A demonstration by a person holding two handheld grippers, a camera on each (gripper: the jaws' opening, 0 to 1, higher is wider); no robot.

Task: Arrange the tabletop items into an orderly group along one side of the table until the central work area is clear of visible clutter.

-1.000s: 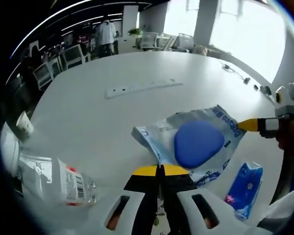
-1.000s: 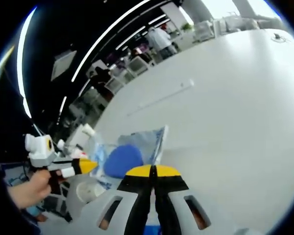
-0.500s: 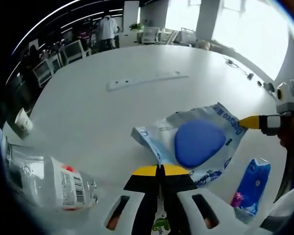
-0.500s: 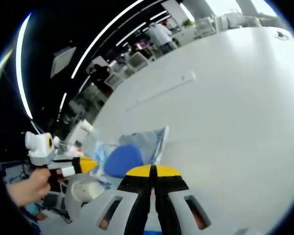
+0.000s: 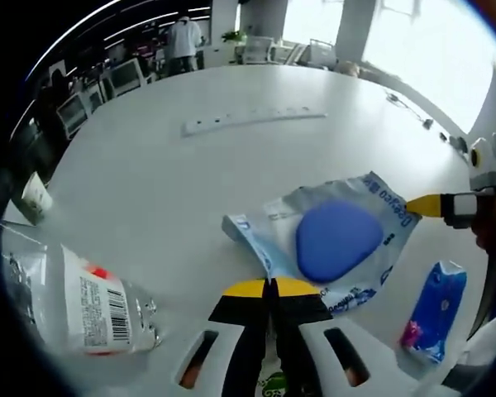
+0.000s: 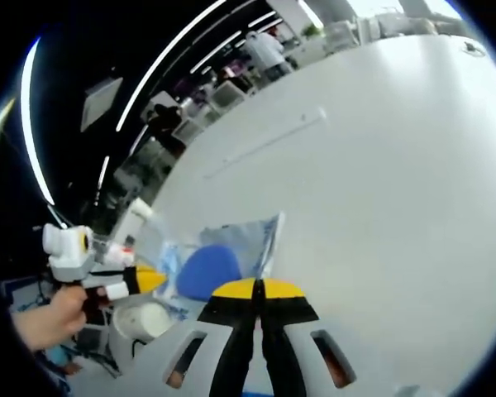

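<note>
A silver-and-blue packet [image 5: 339, 240] with a blue oval on it lies flat on the white table [image 5: 165, 182], just beyond my left gripper [image 5: 271, 286], whose jaws are shut with nothing between them. My right gripper [image 5: 426, 206] comes in from the right with its yellow tip closed, touching or almost touching the packet's far right corner. A clear plastic bottle [image 5: 74, 302] lies on its side at the lower left. A blue tissue pack [image 5: 434, 313] lies at the lower right. In the right gripper view my right gripper [image 6: 258, 286] is shut, the packet [image 6: 211, 266] sits just beyond it, and a hand holds the left gripper [image 6: 145, 279].
A long white power strip [image 5: 252, 121] lies across the far table. A paper cup [image 5: 35, 197] stands at the left edge. A white round container [image 6: 149, 318] sits below the left gripper. Office chairs and a standing person are beyond the table.
The left gripper view has crept forward and down, so the bottle looms larger at the left. Both grippers stay shut, and the packet lies where it was.
</note>
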